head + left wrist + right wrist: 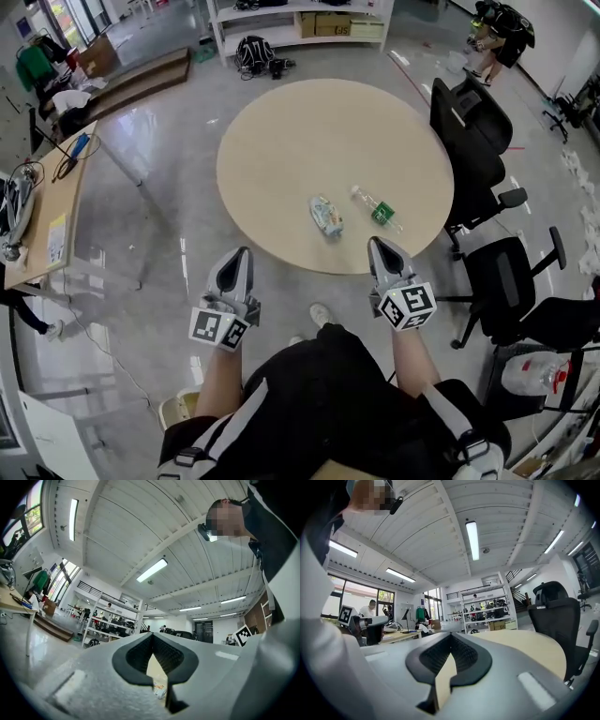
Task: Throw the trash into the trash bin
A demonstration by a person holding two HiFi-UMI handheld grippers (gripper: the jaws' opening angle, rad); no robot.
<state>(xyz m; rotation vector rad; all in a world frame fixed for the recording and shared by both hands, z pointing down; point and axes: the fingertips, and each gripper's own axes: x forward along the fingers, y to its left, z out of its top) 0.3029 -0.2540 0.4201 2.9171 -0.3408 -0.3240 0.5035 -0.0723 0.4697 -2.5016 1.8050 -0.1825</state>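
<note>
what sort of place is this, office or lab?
Probably an open-plan lab or workshop office: a round beige wooden table, black swivel office chairs beside it, a white shelving rack of boxes and gear, and a polished grey concrete floor.

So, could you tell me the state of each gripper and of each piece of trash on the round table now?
left gripper: jaws shut, holding nothing.
right gripper: jaws shut, holding nothing.
plastic bottle: lying on its side on the round table, not touched.
crumpled wrapper: lying on the table beside the bottle, not touched.
</note>
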